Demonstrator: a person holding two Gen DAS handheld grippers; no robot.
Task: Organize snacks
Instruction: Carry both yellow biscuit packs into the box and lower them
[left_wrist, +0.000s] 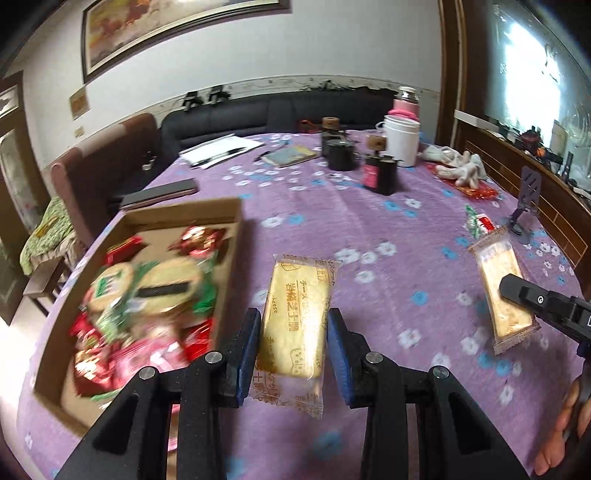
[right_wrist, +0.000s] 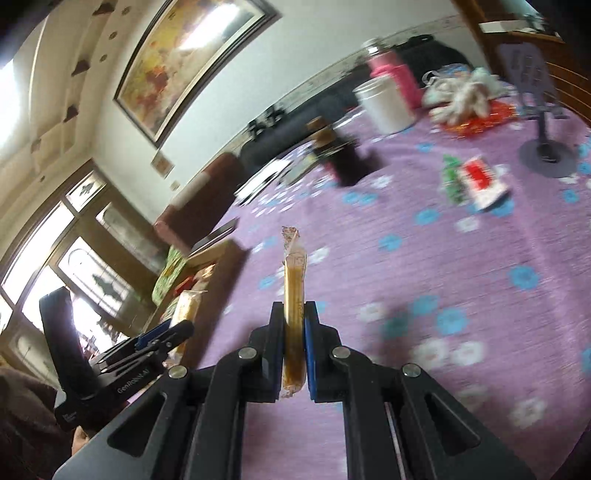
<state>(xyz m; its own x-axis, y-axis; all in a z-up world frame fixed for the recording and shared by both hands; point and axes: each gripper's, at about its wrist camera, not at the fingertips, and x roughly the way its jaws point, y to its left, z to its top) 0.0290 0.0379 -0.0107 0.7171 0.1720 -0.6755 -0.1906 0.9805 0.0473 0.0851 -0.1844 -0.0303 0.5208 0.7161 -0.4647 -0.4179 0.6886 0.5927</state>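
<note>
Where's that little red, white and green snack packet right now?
The packet lies on the purple tablecloth, far right, just before the phone stand.

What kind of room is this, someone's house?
Most likely a home living or dining room. A dark sofa runs along the wall under a framed painting, and the table's purple flowered tablecloth holds everyday clutter such as a pink thermos and a cardboard box of snacks.

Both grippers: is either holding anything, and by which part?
The left gripper clamps a cheese cracker packet across its long edges. The right gripper pinches a second cracker packet across its flat faces, near one end.
</note>
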